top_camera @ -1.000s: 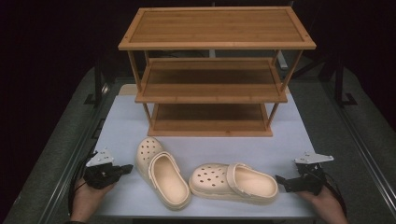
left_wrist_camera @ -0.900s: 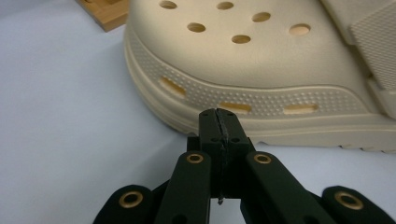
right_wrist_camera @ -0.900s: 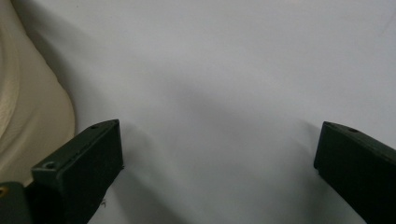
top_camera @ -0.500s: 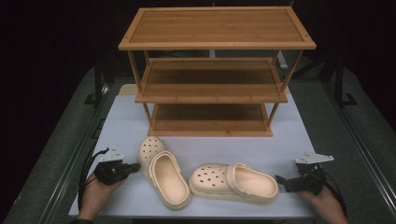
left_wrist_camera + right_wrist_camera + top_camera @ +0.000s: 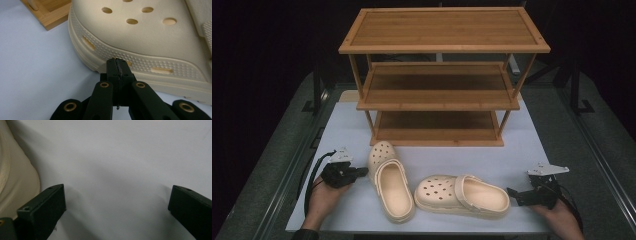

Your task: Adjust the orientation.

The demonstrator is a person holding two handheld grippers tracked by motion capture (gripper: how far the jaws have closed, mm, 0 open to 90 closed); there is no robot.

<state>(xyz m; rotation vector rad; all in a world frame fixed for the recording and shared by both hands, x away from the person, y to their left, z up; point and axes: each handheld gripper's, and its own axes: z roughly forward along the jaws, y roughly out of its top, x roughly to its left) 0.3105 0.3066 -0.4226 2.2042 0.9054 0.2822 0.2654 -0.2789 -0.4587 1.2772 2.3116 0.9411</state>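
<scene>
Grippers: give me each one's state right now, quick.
Left gripper: shut, holding nothing, tips right at the side of the left clog.
Right gripper: open, empty, over the white mat.

clog (image 5: 391,186) blocks left tongs (image 5: 364,172) (seemingly touching); white mat (image 5: 522,155) beyond open.

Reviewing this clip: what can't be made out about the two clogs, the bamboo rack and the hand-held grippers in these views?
- Cream foam clog with its heel toward the camera: in the left gripper view, frame edges cut off its heel, and the shut left hand-held gripper hides whether the tips touch its sole.
- Cream foam clog lying crosswise: a blurred sliver in the right gripper view.
- Three-tier bamboo shoe rack: upper shelves shade the bottom shelf.
</scene>
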